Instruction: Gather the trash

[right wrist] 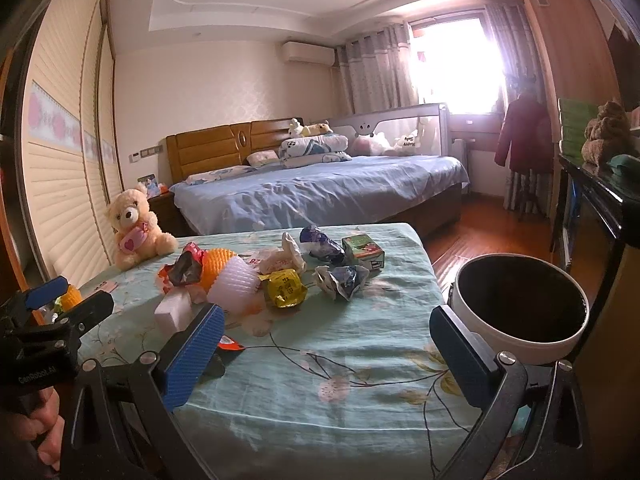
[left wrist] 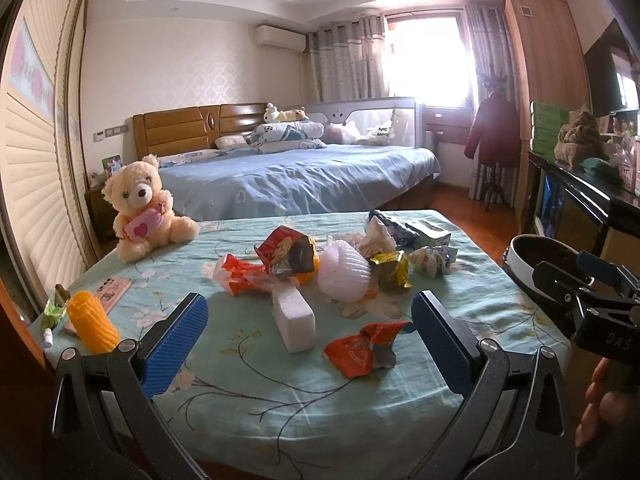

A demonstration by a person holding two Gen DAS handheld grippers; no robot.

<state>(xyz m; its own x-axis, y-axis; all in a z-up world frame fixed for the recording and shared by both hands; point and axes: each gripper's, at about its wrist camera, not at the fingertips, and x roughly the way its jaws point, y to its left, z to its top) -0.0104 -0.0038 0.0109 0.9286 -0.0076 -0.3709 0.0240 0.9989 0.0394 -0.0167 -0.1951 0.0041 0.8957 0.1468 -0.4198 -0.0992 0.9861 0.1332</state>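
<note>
Trash lies on a table with a green floral cloth (left wrist: pixel 280 400): an orange wrapper (left wrist: pixel 362 350), a white foam block (left wrist: pixel 294 318), a white foam net (left wrist: pixel 346 270), a red snack bag (left wrist: pixel 286 256), a gold wrapper (left wrist: pixel 392 270), a green carton (left wrist: pixel 428 232) and crumpled paper (right wrist: pixel 340 280). My left gripper (left wrist: pixel 310 340) is open and empty, with the orange wrapper and foam block between its blue fingers. My right gripper (right wrist: pixel 326 354) is open and empty over the cloth's near right part. A white bin with a dark inside (right wrist: pixel 520 312) stands at the table's right edge.
A teddy bear (left wrist: pixel 140 208) sits at the table's far left. A yellow foam net (left wrist: pixel 92 320), a pink phone (left wrist: pixel 114 292) and a small bottle (left wrist: pixel 54 308) lie at the left edge. A bed (left wrist: pixel 300 176) is behind the table, and a dark cabinet (left wrist: pixel 580 196) stands on the right.
</note>
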